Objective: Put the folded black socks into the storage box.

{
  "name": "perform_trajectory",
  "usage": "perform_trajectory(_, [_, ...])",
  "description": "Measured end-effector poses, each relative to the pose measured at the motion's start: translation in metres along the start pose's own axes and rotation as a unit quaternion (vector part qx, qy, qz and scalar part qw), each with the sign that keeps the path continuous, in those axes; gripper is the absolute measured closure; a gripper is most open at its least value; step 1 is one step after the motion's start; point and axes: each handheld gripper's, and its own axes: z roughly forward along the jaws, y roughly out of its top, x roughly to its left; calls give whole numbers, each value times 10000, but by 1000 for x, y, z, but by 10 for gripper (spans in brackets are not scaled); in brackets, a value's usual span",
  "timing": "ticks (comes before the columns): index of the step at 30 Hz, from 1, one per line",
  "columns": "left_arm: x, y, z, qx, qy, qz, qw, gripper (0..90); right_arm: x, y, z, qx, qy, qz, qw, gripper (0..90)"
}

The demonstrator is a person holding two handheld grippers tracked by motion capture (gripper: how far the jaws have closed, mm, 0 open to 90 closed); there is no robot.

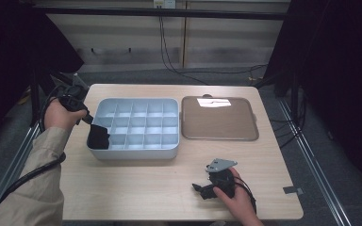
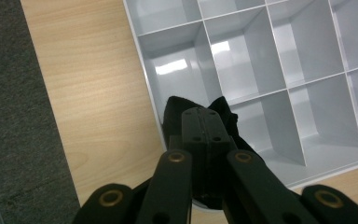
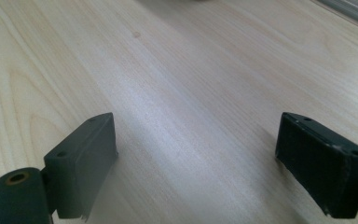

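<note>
A grey compartment tray (image 1: 132,153) stands on the wooden table. A black piece of cloth (image 1: 98,137) sits bunched in its near-left corner compartment. My left gripper (image 1: 90,120) reaches into that corner from the left and is shut on the cloth. In the left gripper view the two jaws are pressed together, and the black cloth (image 2: 173,116) bulges out on both sides of my left gripper (image 2: 200,122), over the tray's wall (image 2: 242,42). My right gripper (image 1: 199,188) rests low on the table near the front edge, open. Between the pads of my right gripper (image 3: 196,158) there is only bare wood.
A flat brown tray (image 1: 219,120) lies to the right of the grey tray, almost touching it. The other compartments of the grey tray hold nothing. Bare table (image 1: 136,188) runs along the front. Cables trail on the floor behind.
</note>
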Motion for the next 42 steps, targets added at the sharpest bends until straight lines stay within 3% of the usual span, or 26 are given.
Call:
perform_trajectory(10, [2,-3,12,-31,-54,67,10000,900,0,0,0,1,4,-3,10000,117])
perform_trajectory(23, [-7,-7,40,231,-71,117,9996,900,0,0,0,2,19,-12,10000,118])
perform_trajectory(34, [-4,-12,42,188,-110,107,9997,900,0,0,0,-11,18,-17,10000,118])
perform_trajectory(40, [-4,-12,35,197,-88,69,9997,900,0,0,0,-11,17,-18,10000,118])
perform_trajectory(42, [-5,-12,31,167,-45,147,9997,900,0,0,0,-11,17,-20,10000,118])
